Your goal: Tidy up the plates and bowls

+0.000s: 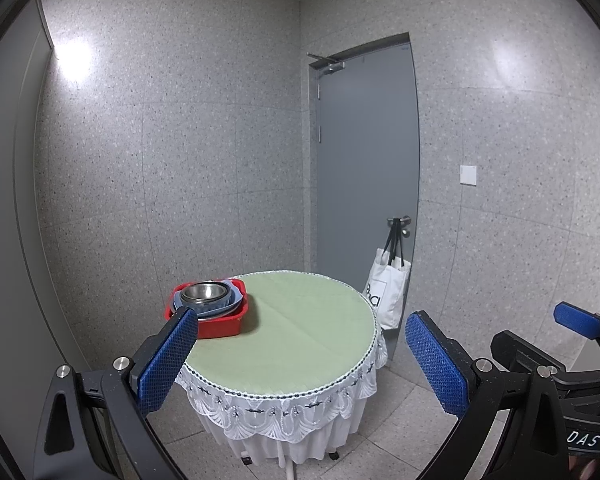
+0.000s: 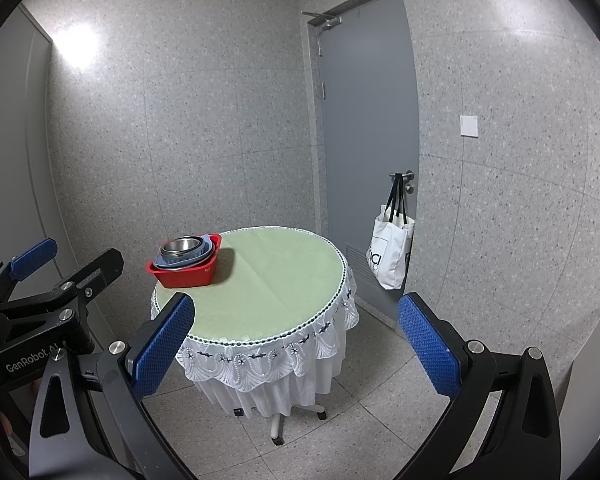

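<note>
A red basin [image 1: 220, 326] [image 2: 184, 274] stands at the left edge of a round table [image 1: 300, 344] [image 2: 276, 292] with a green top and white lace skirt. Blue plates or bowls [image 1: 232, 304] [image 2: 204, 256] are stacked inside it, with a steel bowl [image 1: 203, 293] [image 2: 181, 245] on top. My left gripper [image 1: 300, 340] is open and empty, held back from the table. My right gripper [image 2: 296, 328] is open and empty, also short of the table. Each gripper shows at the edge of the other's view, the right [image 1: 577, 320] and the left [image 2: 34, 258].
A grey door [image 1: 363, 184] [image 2: 367, 140] stands behind the table, with a white tote bag [image 1: 387, 296] [image 2: 391, 252] hanging from its handle. Speckled grey walls enclose the small room. The table stands on a wheeled base [image 2: 278, 420] on a tiled floor.
</note>
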